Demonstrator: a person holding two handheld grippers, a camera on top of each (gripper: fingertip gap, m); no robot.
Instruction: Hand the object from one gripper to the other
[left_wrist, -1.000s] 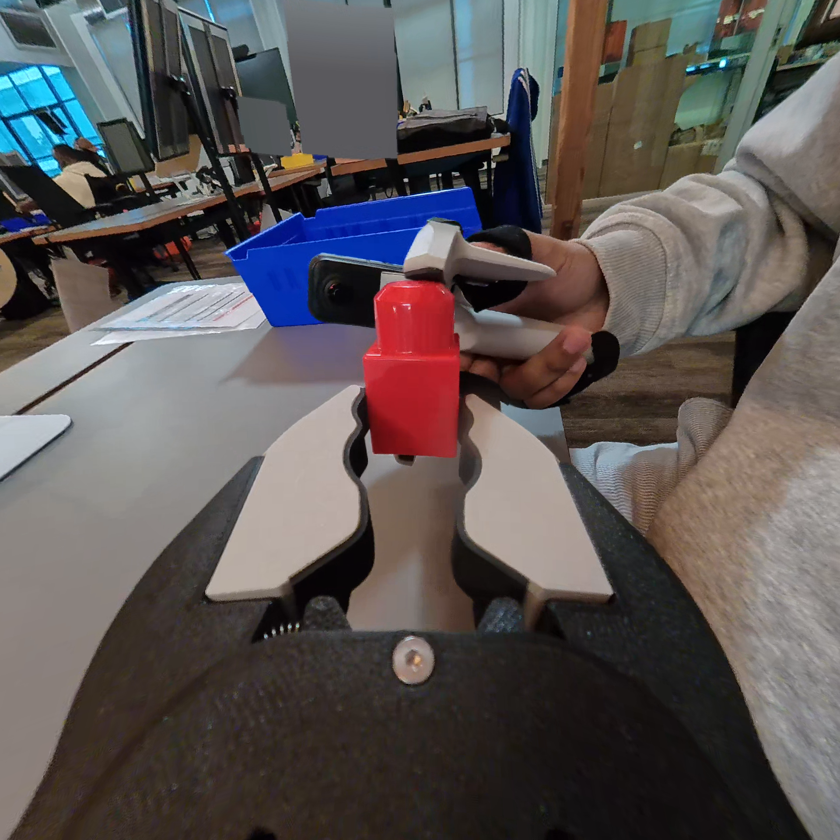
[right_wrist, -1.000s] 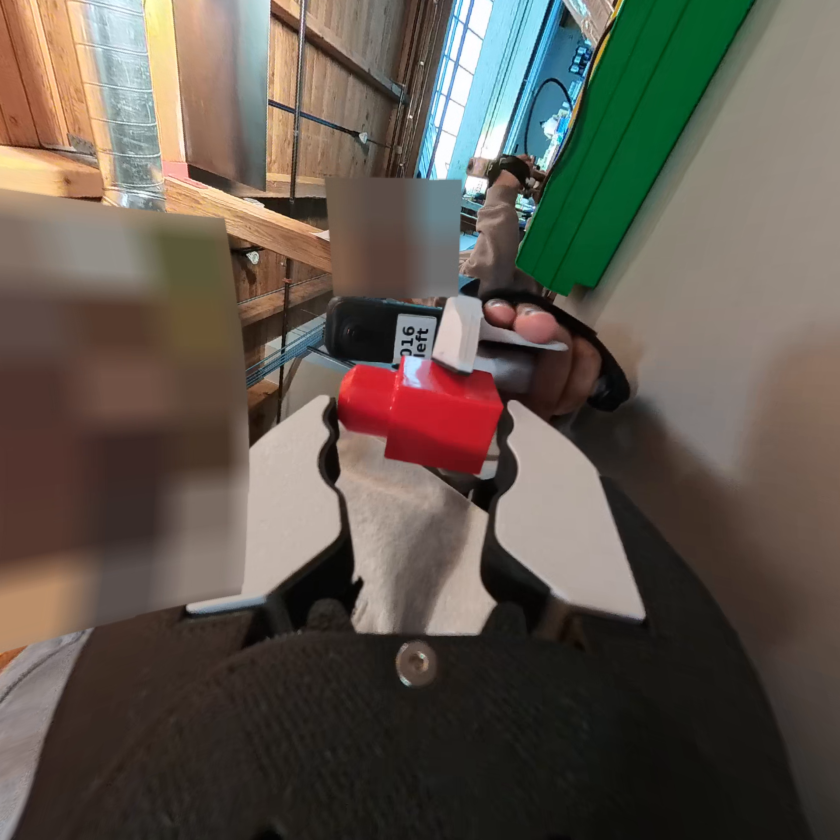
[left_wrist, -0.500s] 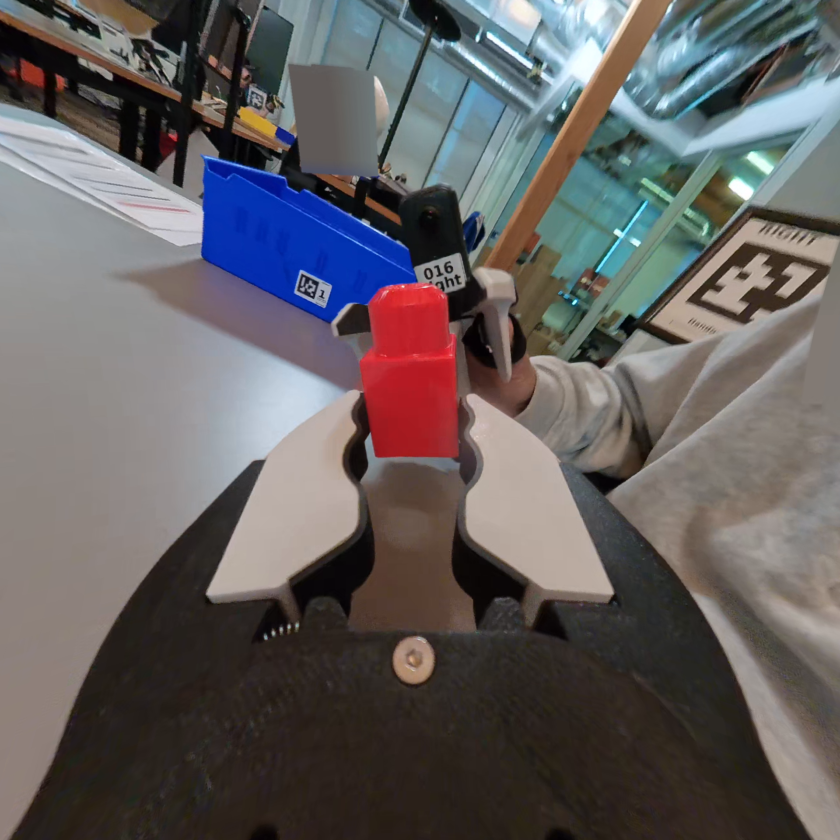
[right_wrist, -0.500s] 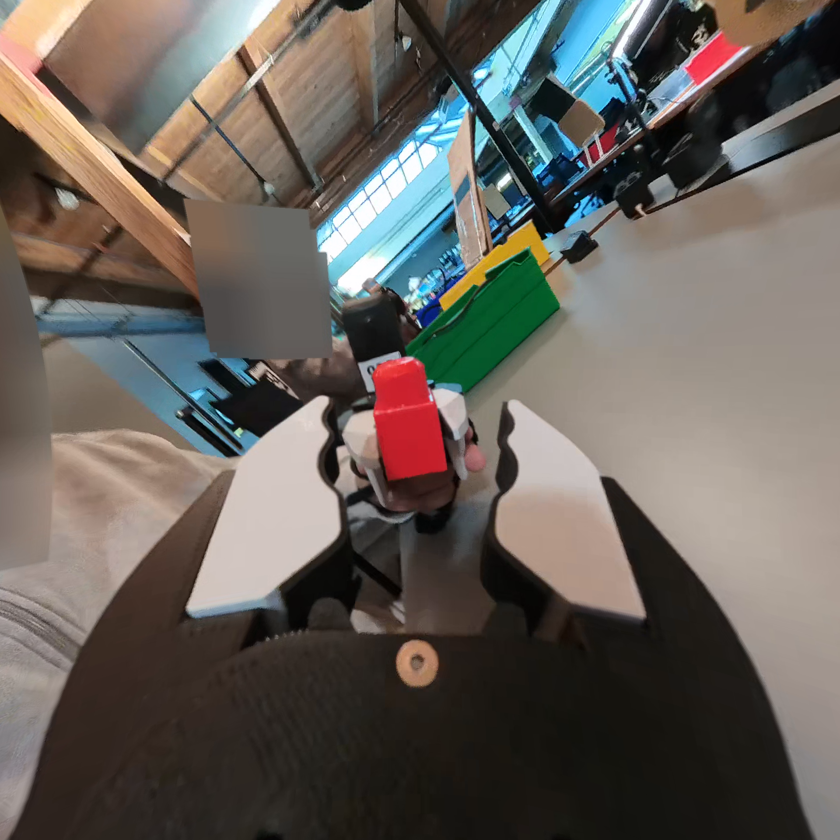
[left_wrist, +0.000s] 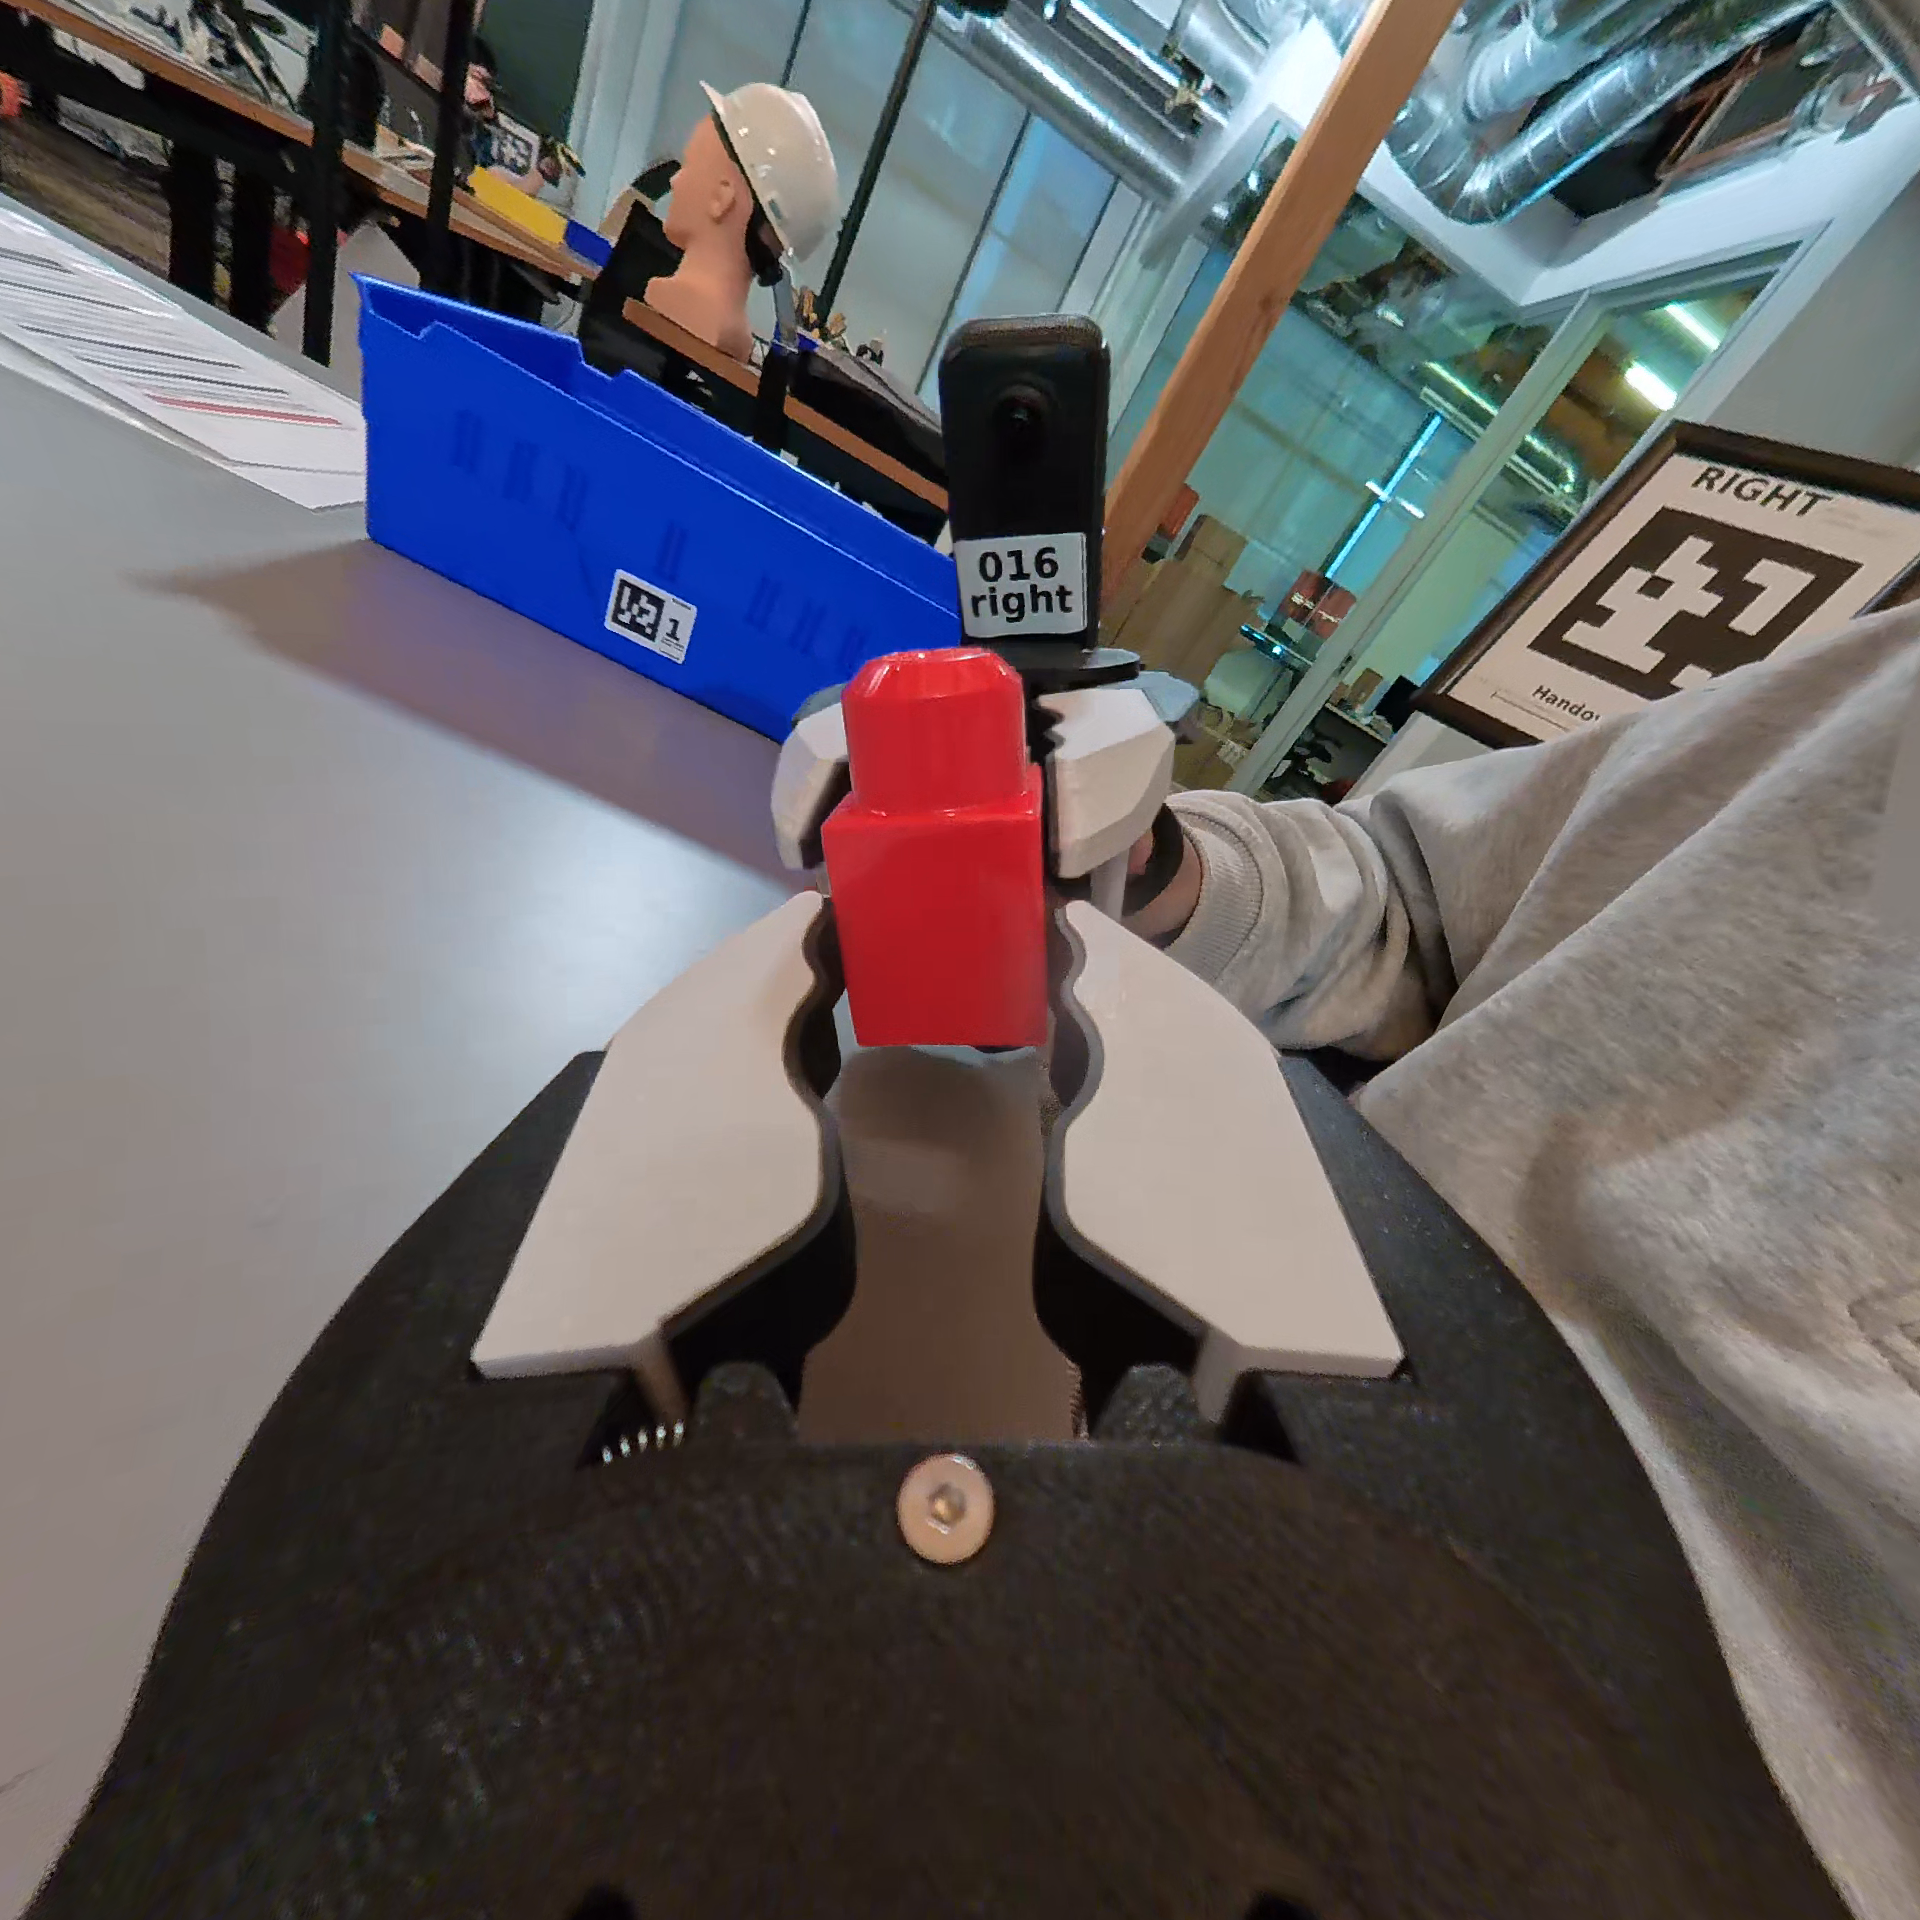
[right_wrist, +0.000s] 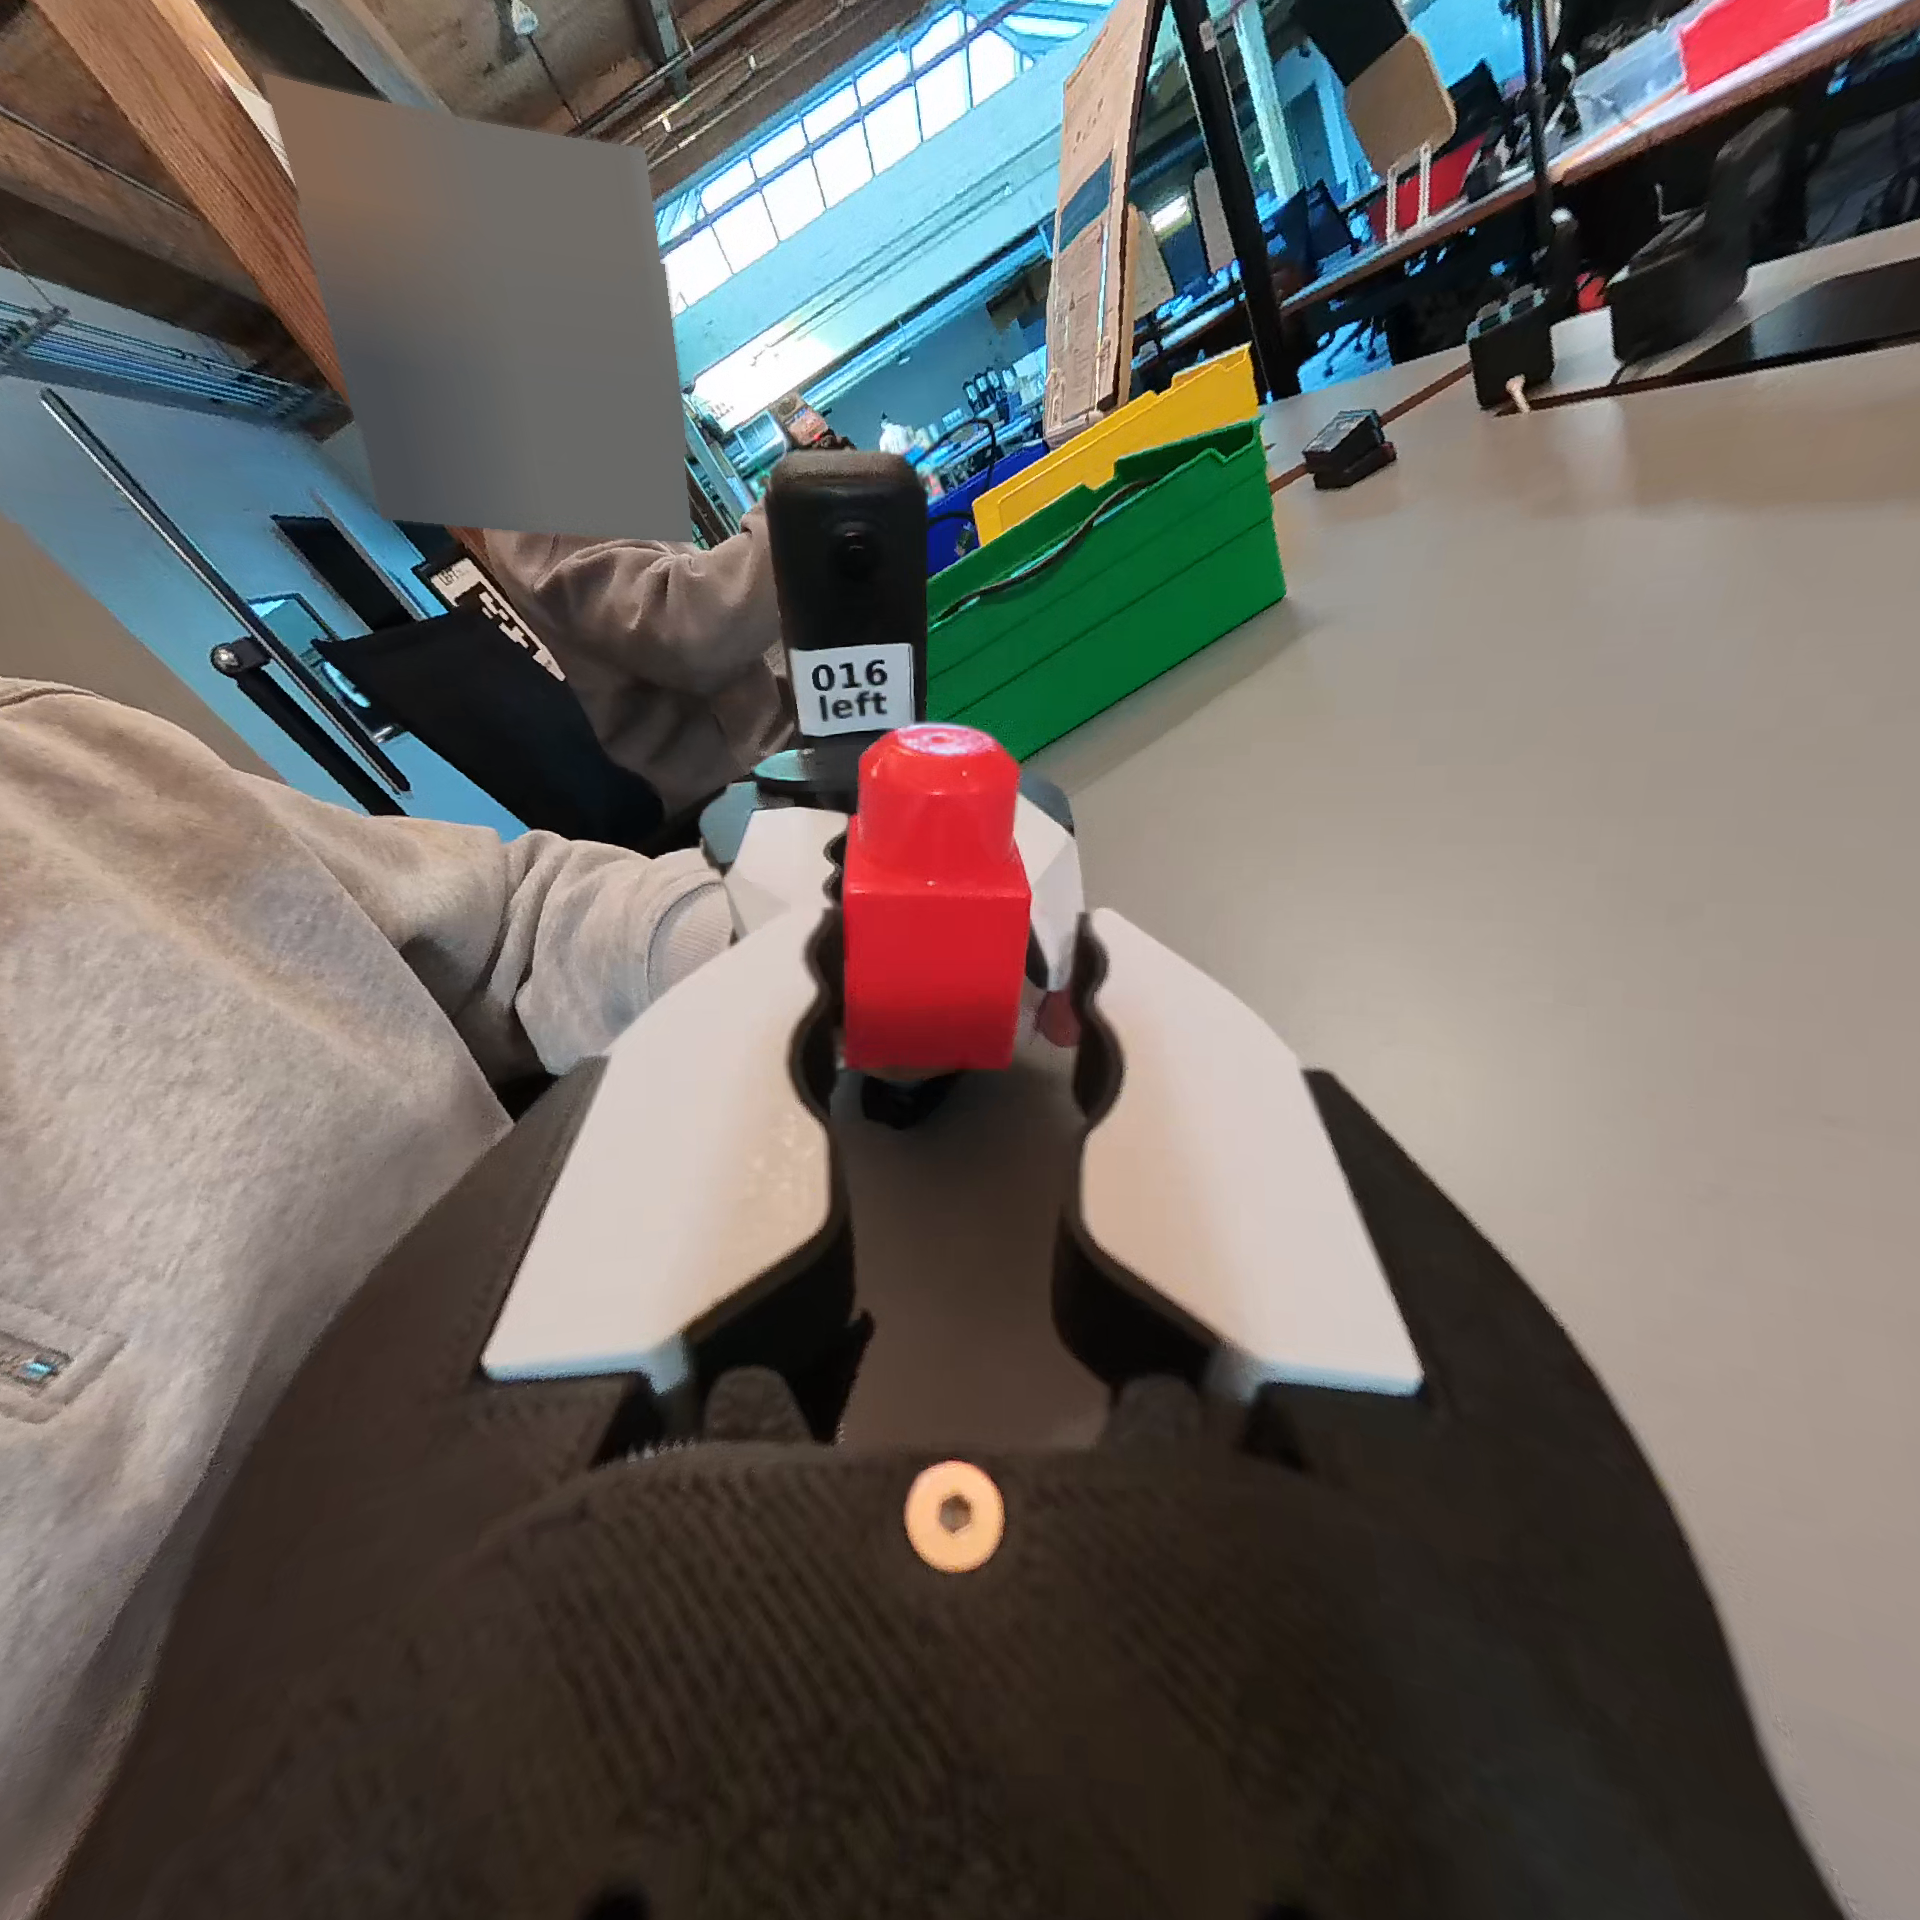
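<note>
Red block (left_wrist: 940, 894), a cube with a round stud on top, sits upright in the air above the grey surface (left_wrist: 312, 883), between the two grippers that face each other. Left gripper (left_wrist: 940, 966) has its fingers clamped on the block's sides. Right gripper (right_wrist: 951, 977) has its fingers around the same block, touching on one side with a sliver of gap on the other, so whether it truly grips yet I cannot tell. To do the handover well, the receiving fingers should squeeze fully on the flat faces before the giving fingers let go, both held level. Blue bin (left_wrist: 623, 540) stands behind; its inside is hidden. Green bin (right_wrist: 1122, 592) holds a dark cable, with a yellow bin (right_wrist: 1143, 442) just behind it.
</note>
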